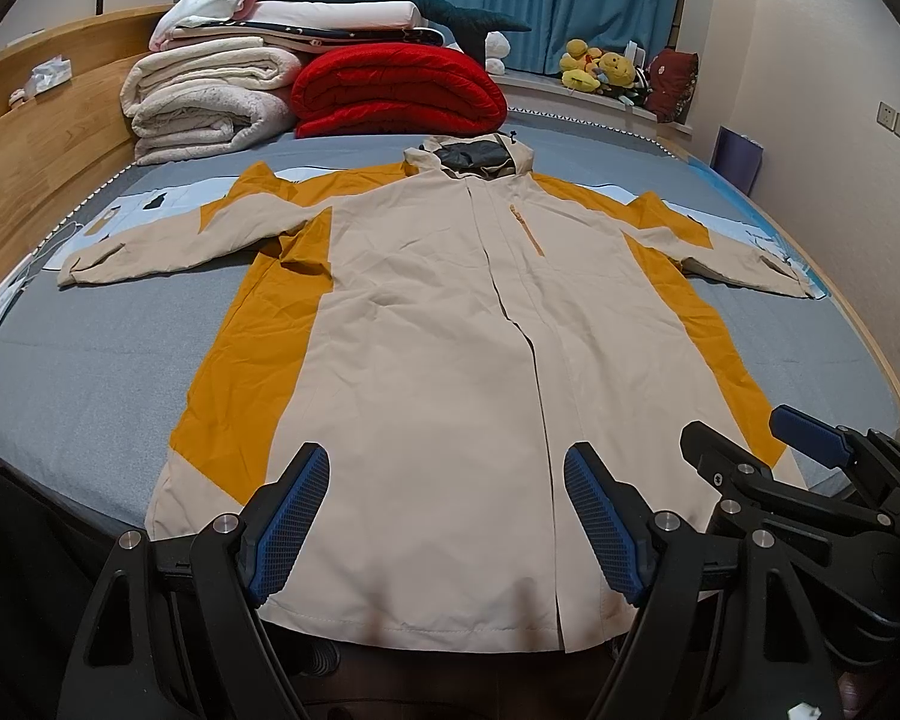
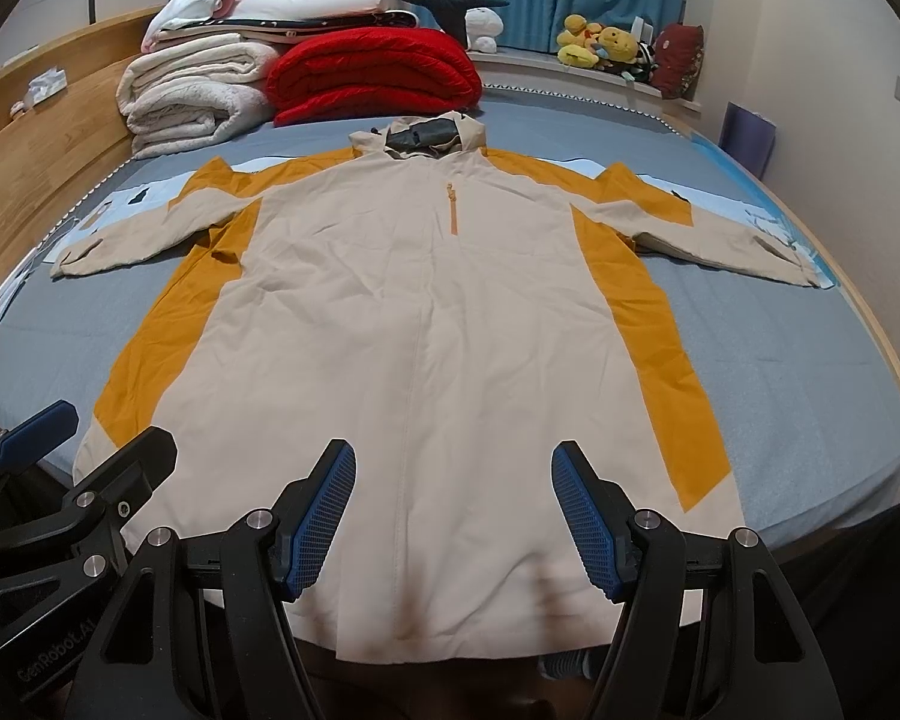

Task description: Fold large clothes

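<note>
A long beige and mustard hooded jacket lies flat, front up, on the grey bed, sleeves spread to both sides, hood at the far end; it also shows in the right wrist view. My left gripper is open and empty, hovering over the jacket's near hem. My right gripper is open and empty over the hem too. The right gripper shows at the right edge of the left wrist view, and the left gripper at the left edge of the right wrist view.
The grey bed has a wooden headboard on the left. Folded white blankets and a red quilt are stacked at the far end. Plush toys sit on the window ledge by blue curtains.
</note>
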Available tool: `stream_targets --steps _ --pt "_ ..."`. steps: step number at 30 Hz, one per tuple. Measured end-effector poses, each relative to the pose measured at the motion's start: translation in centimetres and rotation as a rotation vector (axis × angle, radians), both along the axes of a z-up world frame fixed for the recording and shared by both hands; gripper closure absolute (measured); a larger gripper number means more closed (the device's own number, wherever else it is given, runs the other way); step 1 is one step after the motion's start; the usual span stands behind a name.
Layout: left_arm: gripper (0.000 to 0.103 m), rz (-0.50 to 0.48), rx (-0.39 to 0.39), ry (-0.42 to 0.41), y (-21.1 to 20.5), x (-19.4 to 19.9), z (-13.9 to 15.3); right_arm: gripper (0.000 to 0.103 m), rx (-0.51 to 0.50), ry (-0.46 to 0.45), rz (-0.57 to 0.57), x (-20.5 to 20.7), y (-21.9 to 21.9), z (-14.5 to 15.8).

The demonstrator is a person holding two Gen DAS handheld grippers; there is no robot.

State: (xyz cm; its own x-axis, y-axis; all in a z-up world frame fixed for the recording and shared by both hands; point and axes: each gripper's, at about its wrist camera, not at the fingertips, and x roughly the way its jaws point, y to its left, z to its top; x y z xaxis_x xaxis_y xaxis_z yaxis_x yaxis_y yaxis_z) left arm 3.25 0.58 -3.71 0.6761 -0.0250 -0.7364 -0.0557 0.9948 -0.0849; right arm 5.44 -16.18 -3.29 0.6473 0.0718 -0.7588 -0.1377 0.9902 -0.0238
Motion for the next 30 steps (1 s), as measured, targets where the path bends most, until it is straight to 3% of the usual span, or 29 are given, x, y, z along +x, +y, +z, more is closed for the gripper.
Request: stream_targets --steps 13,16,20,26,30 --pt "0.025 0.000 -0.004 0.004 0.0 0.1 0.0 0.034 0.001 -0.006 -0.010 0.2 -0.3 0.1" --pt "0.021 0.007 0.001 0.022 -0.2 0.5 0.0 0.034 0.013 0.006 -0.028 0.8 -1.0 0.1" --pt "0.006 0.034 0.005 0.045 -0.2 0.9 -0.2 0.033 0.012 0.025 -0.040 1.0 -1.2 -0.1" --pt "0.001 0.050 0.006 0.047 0.6 0.8 0.0 0.020 0.026 0.031 -0.040 1.5 -1.4 -0.2" --pt "0.001 0.072 0.003 0.034 1.4 0.6 1.6 0.008 0.067 0.036 -0.021 1.8 -1.6 0.2"
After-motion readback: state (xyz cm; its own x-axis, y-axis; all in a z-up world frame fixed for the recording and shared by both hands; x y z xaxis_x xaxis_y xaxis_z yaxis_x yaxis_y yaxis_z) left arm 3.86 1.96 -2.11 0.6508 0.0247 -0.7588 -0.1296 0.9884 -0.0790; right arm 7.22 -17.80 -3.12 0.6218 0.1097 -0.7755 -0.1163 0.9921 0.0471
